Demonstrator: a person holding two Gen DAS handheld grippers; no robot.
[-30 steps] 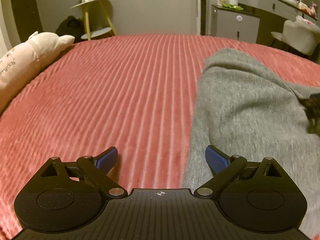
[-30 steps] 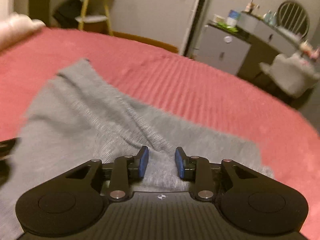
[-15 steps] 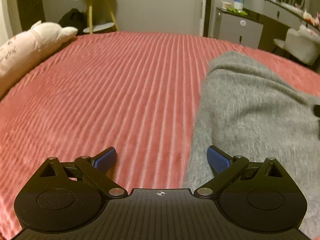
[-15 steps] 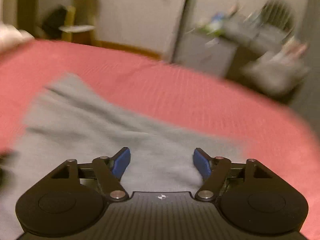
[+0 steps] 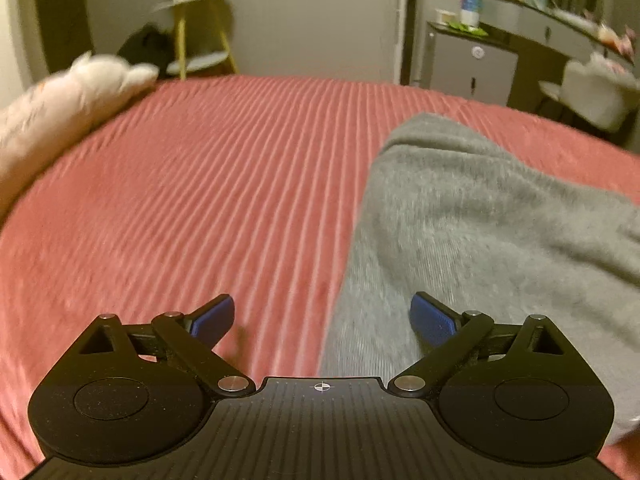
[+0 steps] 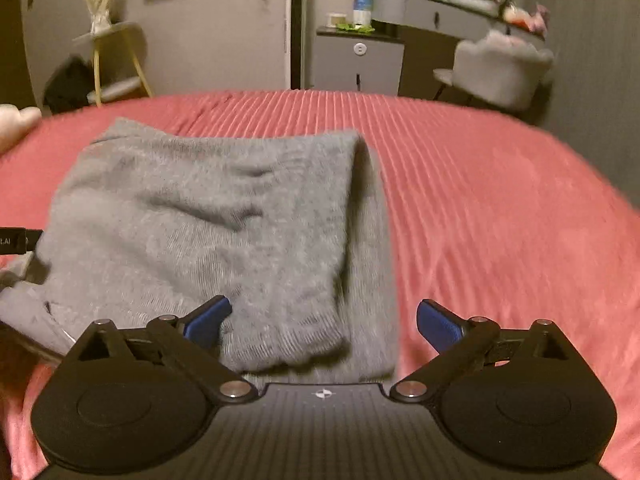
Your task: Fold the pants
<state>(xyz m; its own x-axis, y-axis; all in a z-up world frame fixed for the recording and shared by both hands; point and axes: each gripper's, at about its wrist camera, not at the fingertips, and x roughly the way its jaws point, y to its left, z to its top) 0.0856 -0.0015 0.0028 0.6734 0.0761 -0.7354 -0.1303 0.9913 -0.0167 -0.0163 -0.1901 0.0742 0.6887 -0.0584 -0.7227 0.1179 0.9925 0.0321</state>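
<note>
The grey knit pants (image 6: 224, 220) lie folded on the red ribbed bedspread (image 6: 500, 200), one layer over another, with a narrower strip showing along the right side. In the left wrist view the pants (image 5: 480, 220) fill the right half. My right gripper (image 6: 322, 320) is open and empty, over the near end of the pants. My left gripper (image 5: 322, 316) is open and empty, straddling the pants' left edge.
A white plush pillow (image 5: 68, 100) lies at the bed's far left. Beyond the bed stand a yellow-legged side table (image 6: 116, 60), a grey cabinet (image 6: 356, 60) and a grey chair (image 6: 500, 72). Part of the left gripper (image 6: 16, 240) shows at the left edge.
My right gripper has opened, let go of the pants and drawn back; the folded pants now lie flat. My left gripper stays open and has shifted slightly.
</note>
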